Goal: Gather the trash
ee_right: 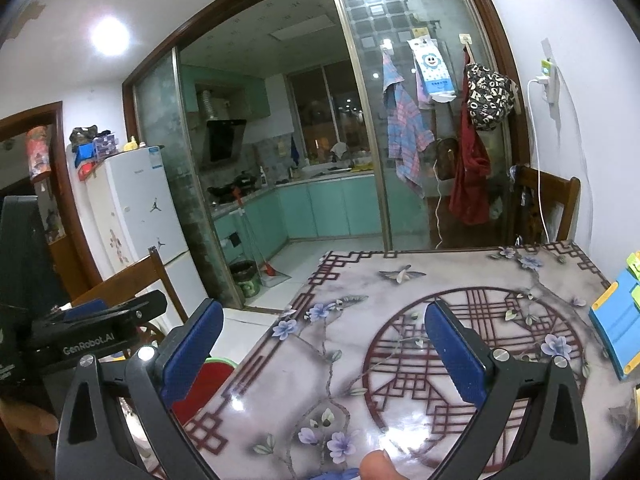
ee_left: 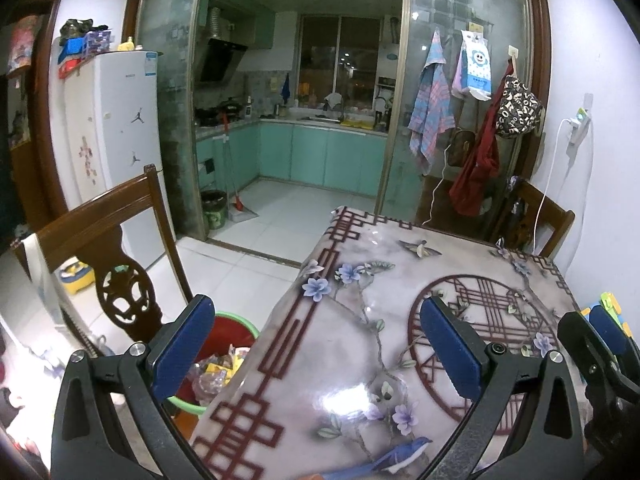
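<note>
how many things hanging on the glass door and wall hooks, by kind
checked towel: 1
white printed bag with a smiley flower: 1
black letter-print bag: 1
red garment: 1
brown bag behind the glass: 1
total: 5

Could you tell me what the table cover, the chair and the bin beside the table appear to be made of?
Table cover: likely glossy vinyl or plastic; printed flowers, bright lamp glare on it.
Chair: dark varnished wood, with visible grain and a carved back.
Bin: seemingly smooth moulded plastic, red inside with a green rim; wrappers lie in it.
</note>
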Available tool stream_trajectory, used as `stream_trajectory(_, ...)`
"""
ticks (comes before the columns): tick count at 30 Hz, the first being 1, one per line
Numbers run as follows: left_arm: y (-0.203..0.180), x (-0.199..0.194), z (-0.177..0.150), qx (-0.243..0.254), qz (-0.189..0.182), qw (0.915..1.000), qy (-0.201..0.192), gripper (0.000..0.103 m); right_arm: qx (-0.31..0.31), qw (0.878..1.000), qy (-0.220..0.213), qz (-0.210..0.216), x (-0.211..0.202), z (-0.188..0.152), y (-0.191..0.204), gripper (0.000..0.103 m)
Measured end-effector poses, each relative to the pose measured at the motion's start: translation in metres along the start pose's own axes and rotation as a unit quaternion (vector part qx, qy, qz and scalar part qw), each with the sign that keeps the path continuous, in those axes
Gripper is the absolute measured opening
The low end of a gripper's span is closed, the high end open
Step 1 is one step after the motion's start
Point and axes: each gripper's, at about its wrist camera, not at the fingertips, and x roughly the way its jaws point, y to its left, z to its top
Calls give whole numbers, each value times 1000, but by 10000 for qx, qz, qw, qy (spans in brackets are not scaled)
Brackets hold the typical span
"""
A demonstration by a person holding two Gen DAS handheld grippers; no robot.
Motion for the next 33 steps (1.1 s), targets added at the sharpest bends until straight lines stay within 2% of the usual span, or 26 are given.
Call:
stream_trajectory(7,1,-2,-1,43,81,10000,6,103,6,10000,24,-5,1,-2,0,101)
stream_trajectory(33,-5,1,-4,175,14,9998,118,103,84,9999,21,-84,0,-7,-4,101)
